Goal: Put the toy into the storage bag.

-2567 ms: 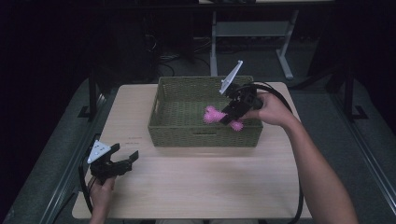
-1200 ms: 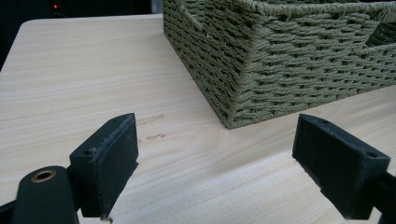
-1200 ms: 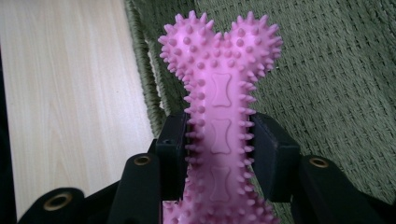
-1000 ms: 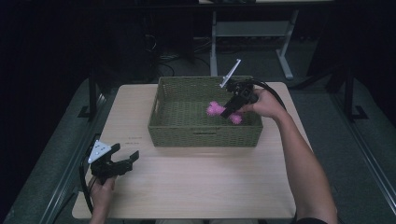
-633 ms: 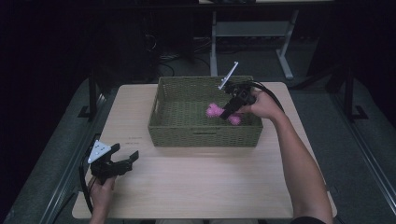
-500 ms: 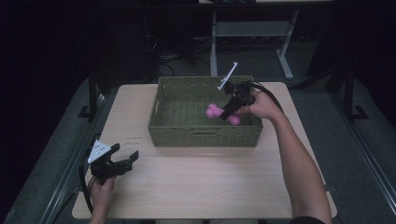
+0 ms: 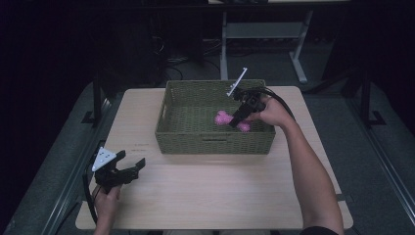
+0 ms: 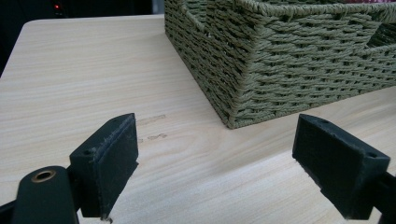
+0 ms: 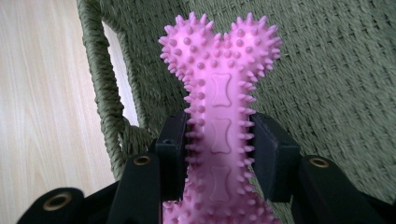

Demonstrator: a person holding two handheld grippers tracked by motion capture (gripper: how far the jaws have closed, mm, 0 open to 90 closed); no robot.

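Observation:
A pink spiky bone-shaped toy [image 7: 224,118] [image 9: 218,93] hangs inside the green woven basket [image 7: 214,145], near its right side. My right gripper [image 7: 236,121] [image 9: 218,154] is shut on the toy's narrow shaft, both black pads pressing its sides. One knobbed end sticks out past the jaws toward the basket floor. My left gripper [image 7: 133,169] [image 8: 229,172] rests at the table's front left corner, jaws wide open with nothing between them, facing the basket's near corner [image 8: 243,100].
The basket sits at the back middle of the light wooden table [image 7: 210,196]. A handle slot opens in the basket wall [image 9: 119,84] beside the toy. Dark floor and a table frame [image 7: 264,34] lie beyond the far edge.
The right gripper with the pink toy has sunk a little lower inside the basket and shifted slightly left. The left gripper has stayed where it was.

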